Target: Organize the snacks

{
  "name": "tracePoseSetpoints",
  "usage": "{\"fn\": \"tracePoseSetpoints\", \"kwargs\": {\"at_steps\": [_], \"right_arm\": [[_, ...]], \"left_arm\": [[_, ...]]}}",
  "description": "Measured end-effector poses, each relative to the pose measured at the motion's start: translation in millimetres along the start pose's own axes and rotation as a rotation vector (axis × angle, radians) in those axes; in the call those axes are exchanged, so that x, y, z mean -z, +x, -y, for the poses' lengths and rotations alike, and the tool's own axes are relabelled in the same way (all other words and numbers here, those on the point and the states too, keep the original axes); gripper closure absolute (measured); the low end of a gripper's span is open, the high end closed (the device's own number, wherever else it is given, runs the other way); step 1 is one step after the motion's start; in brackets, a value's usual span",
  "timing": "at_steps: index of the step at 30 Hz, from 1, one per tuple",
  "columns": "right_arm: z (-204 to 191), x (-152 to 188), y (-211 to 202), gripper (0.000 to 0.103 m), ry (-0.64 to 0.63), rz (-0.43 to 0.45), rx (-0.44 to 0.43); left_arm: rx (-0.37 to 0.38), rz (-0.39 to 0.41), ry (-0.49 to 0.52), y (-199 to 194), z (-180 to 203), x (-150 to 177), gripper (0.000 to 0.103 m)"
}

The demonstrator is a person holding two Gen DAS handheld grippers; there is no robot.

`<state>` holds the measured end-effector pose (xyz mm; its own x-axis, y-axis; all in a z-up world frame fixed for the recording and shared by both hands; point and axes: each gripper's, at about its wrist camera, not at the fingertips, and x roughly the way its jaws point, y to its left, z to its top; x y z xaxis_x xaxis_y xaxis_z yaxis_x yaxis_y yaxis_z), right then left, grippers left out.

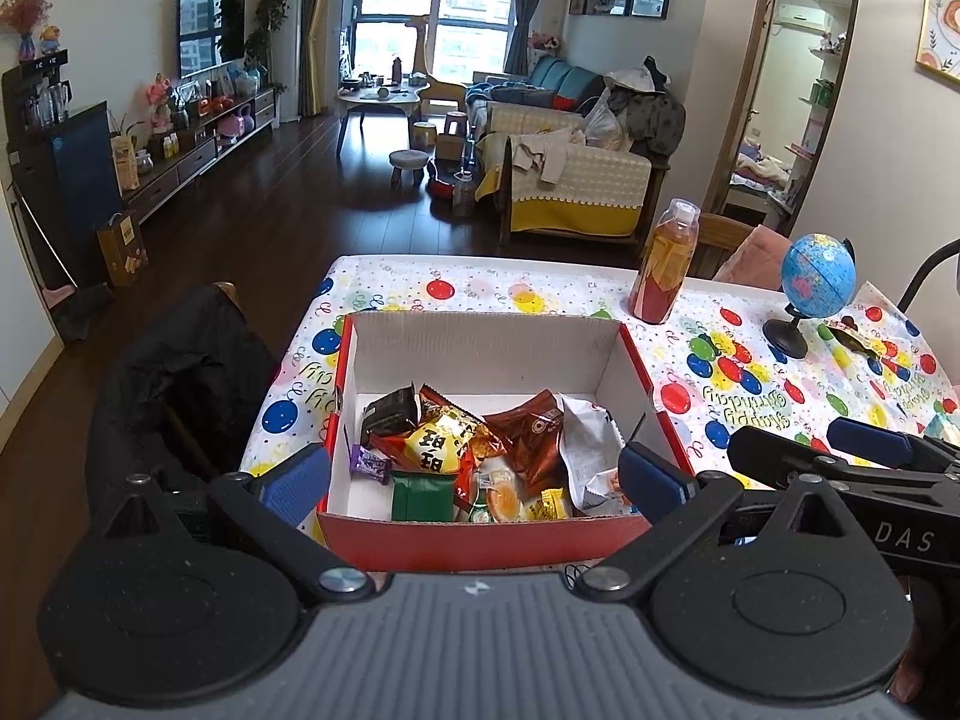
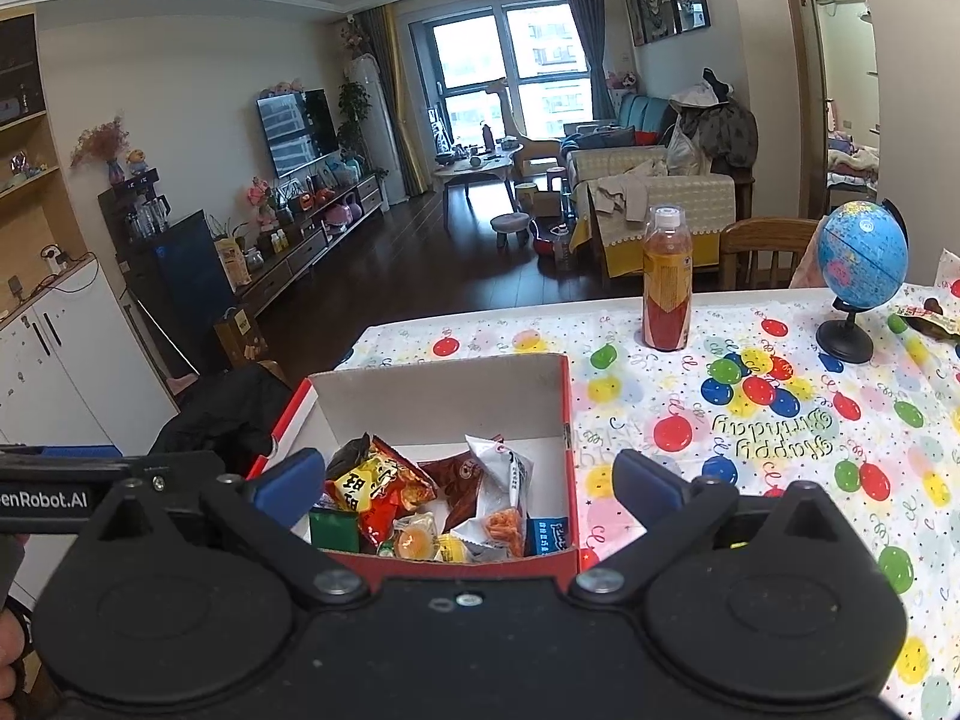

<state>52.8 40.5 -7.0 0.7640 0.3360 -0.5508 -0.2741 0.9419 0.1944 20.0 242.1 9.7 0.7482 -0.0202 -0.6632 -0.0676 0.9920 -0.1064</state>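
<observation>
A red cardboard box (image 1: 480, 540) with white inner walls sits on the balloon-print tablecloth and holds several snack packets (image 1: 474, 450). My left gripper (image 1: 477, 480) is open and empty, its blue pads astride the box's near end. The box also shows in the right wrist view (image 2: 570, 420) with the snack packets (image 2: 432, 498) inside. My right gripper (image 2: 468, 486) is open and empty, just above the box's near right corner. The right gripper's fingers (image 1: 870, 444) show at the right of the left wrist view. One snack wrapper (image 2: 927, 318) lies on the table at the far right.
A bottle of orange drink (image 2: 667, 282) stands beyond the box. A small blue globe (image 2: 864, 264) on a black stand is to its right. A chair with a black jacket (image 1: 180, 390) is at the table's left edge. A wooden chair (image 2: 762, 252) stands behind the table.
</observation>
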Motion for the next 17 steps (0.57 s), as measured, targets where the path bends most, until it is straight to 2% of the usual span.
{"fn": "tracePoseSetpoints", "kwargs": {"at_steps": [17], "right_arm": [[1.8, 2.8, -0.1, 0.001, 0.01, -0.009, -0.001]], "left_arm": [[0.003, -0.029, -0.012, 1.8, 2.4, 5.6, 0.0]]}}
